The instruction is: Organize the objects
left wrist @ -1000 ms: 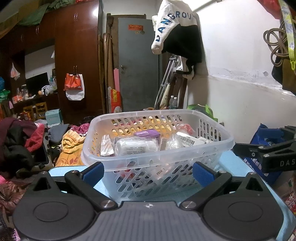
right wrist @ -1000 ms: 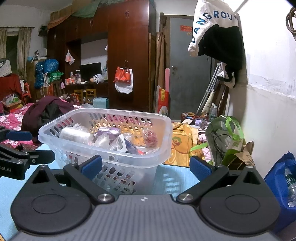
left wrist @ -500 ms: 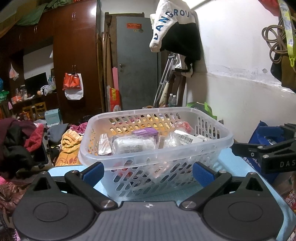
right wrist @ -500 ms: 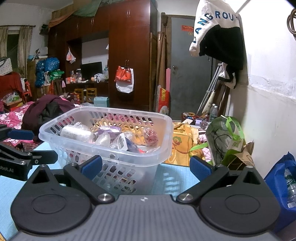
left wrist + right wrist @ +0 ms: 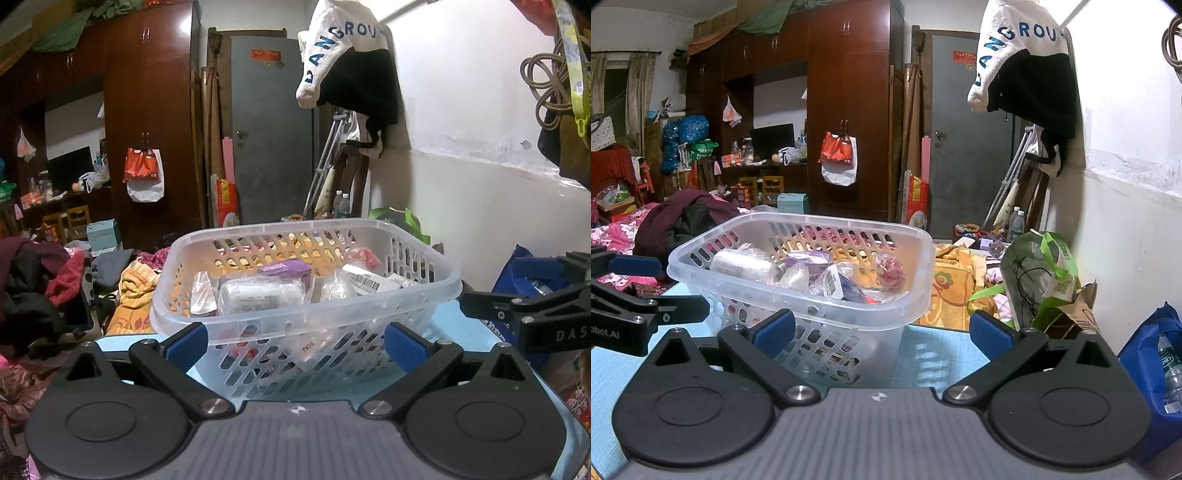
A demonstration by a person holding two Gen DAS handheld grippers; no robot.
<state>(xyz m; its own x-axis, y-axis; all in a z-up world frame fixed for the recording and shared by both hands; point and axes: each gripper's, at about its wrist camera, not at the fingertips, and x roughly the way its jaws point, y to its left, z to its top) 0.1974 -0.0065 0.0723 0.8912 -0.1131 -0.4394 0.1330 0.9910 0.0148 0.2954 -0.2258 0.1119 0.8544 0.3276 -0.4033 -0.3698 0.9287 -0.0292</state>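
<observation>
- A translucent white plastic basket (image 5: 306,314) with slotted walls is standing on a light blue surface (image 5: 945,354), toward its far edge.
- Lying inside the basket are a white wrapped roll (image 5: 258,297), a purple box (image 5: 286,267), clear plastic packets (image 5: 336,286) and a white box with a barcode label (image 5: 364,282).
- The left gripper (image 5: 295,341) is hovering in front of the basket's near wall with its blue-padded fingers (image 5: 184,345) spread wide, gripping nothing; whether the pads are touching the wall is unclear.
- The right gripper (image 5: 882,330) is hanging near the basket's right corner, its jaws likewise parted and empty.
- A green bag (image 5: 1045,277) is sitting beyond the surface's far right edge, and a white and black garment (image 5: 351,62) is hanging on the wall.
</observation>
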